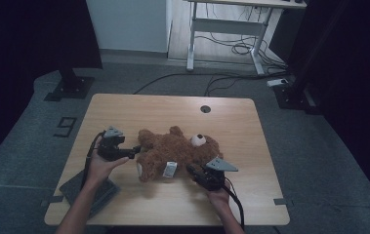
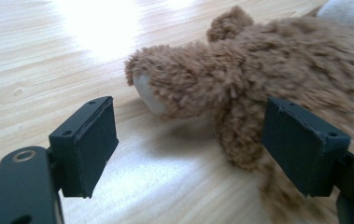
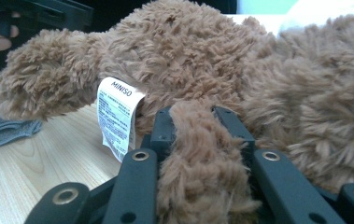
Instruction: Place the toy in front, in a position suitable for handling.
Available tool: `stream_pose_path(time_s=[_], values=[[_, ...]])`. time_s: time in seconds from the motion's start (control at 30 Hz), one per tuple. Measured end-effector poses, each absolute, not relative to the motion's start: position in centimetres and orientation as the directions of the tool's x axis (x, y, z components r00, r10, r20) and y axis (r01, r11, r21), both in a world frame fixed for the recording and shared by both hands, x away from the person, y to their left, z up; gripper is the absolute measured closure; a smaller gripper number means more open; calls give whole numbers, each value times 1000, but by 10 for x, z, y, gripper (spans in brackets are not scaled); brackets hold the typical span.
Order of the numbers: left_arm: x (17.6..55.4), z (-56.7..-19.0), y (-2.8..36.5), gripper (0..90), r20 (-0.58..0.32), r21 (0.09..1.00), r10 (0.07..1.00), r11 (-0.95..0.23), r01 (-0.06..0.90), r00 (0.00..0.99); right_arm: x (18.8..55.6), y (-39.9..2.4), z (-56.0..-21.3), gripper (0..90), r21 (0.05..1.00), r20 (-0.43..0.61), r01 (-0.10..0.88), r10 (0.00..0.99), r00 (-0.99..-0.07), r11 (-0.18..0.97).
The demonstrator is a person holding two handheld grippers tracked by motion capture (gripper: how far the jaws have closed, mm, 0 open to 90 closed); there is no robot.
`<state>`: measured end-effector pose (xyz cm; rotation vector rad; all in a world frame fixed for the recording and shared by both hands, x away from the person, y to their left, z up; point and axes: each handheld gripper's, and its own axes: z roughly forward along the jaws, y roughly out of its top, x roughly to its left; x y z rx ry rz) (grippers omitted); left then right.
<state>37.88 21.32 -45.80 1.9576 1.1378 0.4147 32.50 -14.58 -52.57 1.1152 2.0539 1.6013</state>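
A brown teddy bear [image 1: 177, 151] lies on its back on the wooden table [image 1: 173, 107], its white muzzle toward the right. My left gripper [image 1: 136, 148] stands open at the bear's left end. In the left gripper view its jaws [image 2: 193, 140] are spread wide, and a furry leg [image 2: 188, 84] with a pale foot pad lies just ahead, not pinched. My right gripper [image 1: 192, 169] is at the bear's near side, shut on one of the bear's limbs [image 3: 198, 154]; brown fur bulges between the jaws [image 3: 195, 116]. A white label [image 3: 116, 116] hangs from the bear beside them.
A grey cloth [image 1: 92, 192] lies at the table's near left corner, under my left forearm. A round cable hole [image 1: 205, 108] sits near the far edge. Beyond the table stand a white desk frame [image 1: 231, 24] and floor cables [image 1: 241, 48].
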Motion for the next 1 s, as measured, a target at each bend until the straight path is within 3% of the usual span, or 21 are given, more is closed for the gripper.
stream_pose_path(time_s=[0.5,1.0], values=[[313,-457,243,203,-85,823,878,-205,530,471,327,-145,-525,698,920,207,383,721,-661,87],[265,-490,268,204,-13,769,931,-224,599,364,324,-140,-527,689,922,210,378,717,-664,81]])
